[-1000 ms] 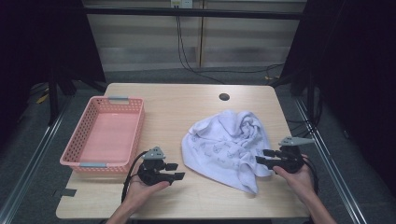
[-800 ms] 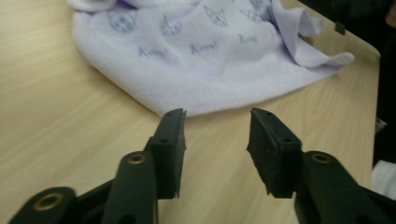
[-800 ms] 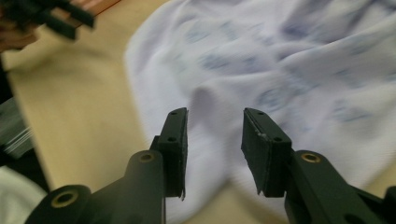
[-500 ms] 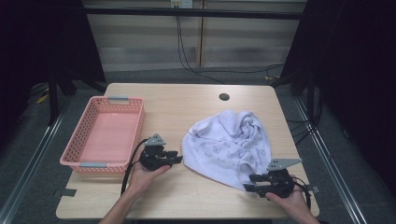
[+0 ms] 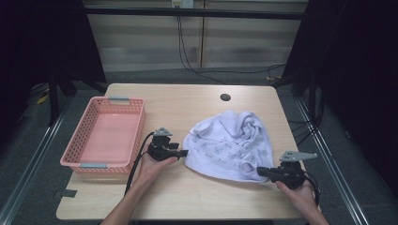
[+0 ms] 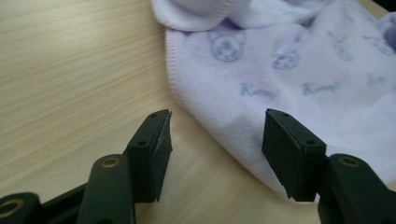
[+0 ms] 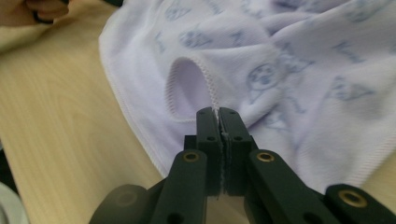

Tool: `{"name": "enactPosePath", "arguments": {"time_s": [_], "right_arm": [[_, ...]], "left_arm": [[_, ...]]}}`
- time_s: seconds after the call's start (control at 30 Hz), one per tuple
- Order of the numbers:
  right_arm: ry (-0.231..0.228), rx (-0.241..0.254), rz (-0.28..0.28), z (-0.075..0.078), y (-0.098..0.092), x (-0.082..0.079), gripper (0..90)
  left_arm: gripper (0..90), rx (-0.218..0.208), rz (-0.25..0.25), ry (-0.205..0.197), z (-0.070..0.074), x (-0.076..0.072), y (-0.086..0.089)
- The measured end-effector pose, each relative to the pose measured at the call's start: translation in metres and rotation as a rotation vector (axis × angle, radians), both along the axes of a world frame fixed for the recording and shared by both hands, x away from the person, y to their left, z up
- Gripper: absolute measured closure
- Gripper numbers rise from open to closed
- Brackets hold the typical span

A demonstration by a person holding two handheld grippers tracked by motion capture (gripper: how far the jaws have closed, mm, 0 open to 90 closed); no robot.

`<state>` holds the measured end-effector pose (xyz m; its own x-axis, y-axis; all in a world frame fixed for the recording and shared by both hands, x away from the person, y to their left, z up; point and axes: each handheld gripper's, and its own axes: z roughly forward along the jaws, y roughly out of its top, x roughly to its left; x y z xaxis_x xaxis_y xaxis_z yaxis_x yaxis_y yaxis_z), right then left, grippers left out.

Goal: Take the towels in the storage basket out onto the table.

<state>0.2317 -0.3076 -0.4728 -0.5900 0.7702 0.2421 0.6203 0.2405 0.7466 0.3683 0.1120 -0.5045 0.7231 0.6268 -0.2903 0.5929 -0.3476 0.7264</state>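
A white garment (image 5: 230, 145) printed with small cat faces lies crumpled on the wooden table (image 5: 187, 197), right of centre. My left gripper (image 5: 184, 152) sits at its left edge. In the left gripper view my left gripper (image 6: 215, 121) has just been opening, and the garment (image 6: 289, 70) hem lies between the jaws without the pads pressing it. My right gripper (image 5: 259, 171) is at the garment's near right edge. In the right gripper view my right gripper (image 7: 217, 112) has just closed, pinching the stitched rim of an opening in the garment (image 7: 289, 60).
A pink plastic basket (image 5: 69, 164) stands at the table's left side, with nothing in it. A round cable hole (image 5: 225, 97) sits near the far edge. Bare wood runs along the near edge. The other hand (image 7: 42, 9) shows far off in the right gripper view.
The left gripper has moved away from the near edge up to the garment's left hem. The right gripper has dropped from the garment's right side to its near edge and taken hold of the cloth.
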Motion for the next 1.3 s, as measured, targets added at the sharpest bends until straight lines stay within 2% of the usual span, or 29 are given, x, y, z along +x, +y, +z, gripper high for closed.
{"name": "enactPosePath", "arguments": {"time_s": [0.1, 0.17, 0.23, 0.27, 0.3, 0.33, 0.37, 0.43, 0.5, 0.57, 0.7, 0.77, 0.93, 1.0, 1.13, 1.3], "right_arm": [[-0.03, 0.023, -0.031, 0.003, -0.01, 0.002, 88.1], [-0.03, 0.045, -0.045, 0.005, -0.013, 0.003, 88.1], [-0.035, 0.047, -0.047, 0.004, -0.014, 0.006, 88.1], [-0.027, 0.056, -0.044, 0.004, -0.014, 0.007, 88.1], [-0.028, 0.055, -0.041, 0.004, -0.013, 0.008, 88.1], [-0.023, 0.055, -0.041, 0.004, -0.012, 0.007, 88.1], [-0.025, 0.053, -0.035, 0.004, -0.011, 0.007, 88.1], [-0.03, 0.058, -0.031, 0.005, -0.01, 0.007, 88.1], [-0.032, 0.063, -0.029, 0.006, -0.01, 0.007, 88.1], [-0.042, 0.068, -0.038, 0.009, -0.011, 0.008, 88.1], [-0.073, 0.112, -0.056, 0.021, -0.016, 0.017, 88.2], [-0.101, 0.15, -0.071, 0.031, -0.019, 0.024, 88.2], [-0.197, 0.216, -0.103, 0.069, -0.022, 0.043, 88.3], [-0.225, 0.236, -0.114, 0.082, -0.023, 0.051, 88.3], [-0.278, 0.259, -0.131, 0.109, -0.021, 0.069, 88.4], [-0.323, 0.239, -0.136, 0.14, -0.012, 0.092, 88.4]], "left_arm": [[44.9, 0.007, -0.019, -0.009, -0.002, 0.001, -0.004], [47.4, 0.004, -0.037, -0.005, -0.003, 0.0, -0.007], [49.2, 0.028, -0.056, -0.021, -0.002, -0.002, -0.011], [51.8, 0.026, -0.082, -0.019, -0.003, -0.003, -0.013], [55.6, 0.038, -0.081, -0.032, -0.003, -0.004, -0.015], [62.9, 0.038, -0.096, -0.037, -0.002, -0.005, -0.015], [75.5, 0.021, -0.121, -0.035, -0.002, -0.005, -0.015], [87.0, 0.016, -0.121, -0.043, 0.0, -0.006, -0.015], [87.7, -0.012, -0.119, -0.034, 0.004, -0.006, -0.012], [87.7, -0.062, -0.108, -0.025, 0.01, -0.006, -0.007], [87.9, -0.103, -0.092, -0.05, 0.03, -0.006, 0.004], [87.9, -0.14, -0.078, -0.065, 0.042, -0.005, 0.01], [88.0, -0.194, -0.079, -0.101, 0.076, -0.001, 0.02], [88.0, -0.228, -0.064, -0.117, 0.092, 0.002, 0.025], [87.9, -0.291, -0.027, -0.157, 0.12, 0.007, 0.041], [88.0, -0.306, 0.014, -0.187, 0.145, 0.016, 0.054]]}}
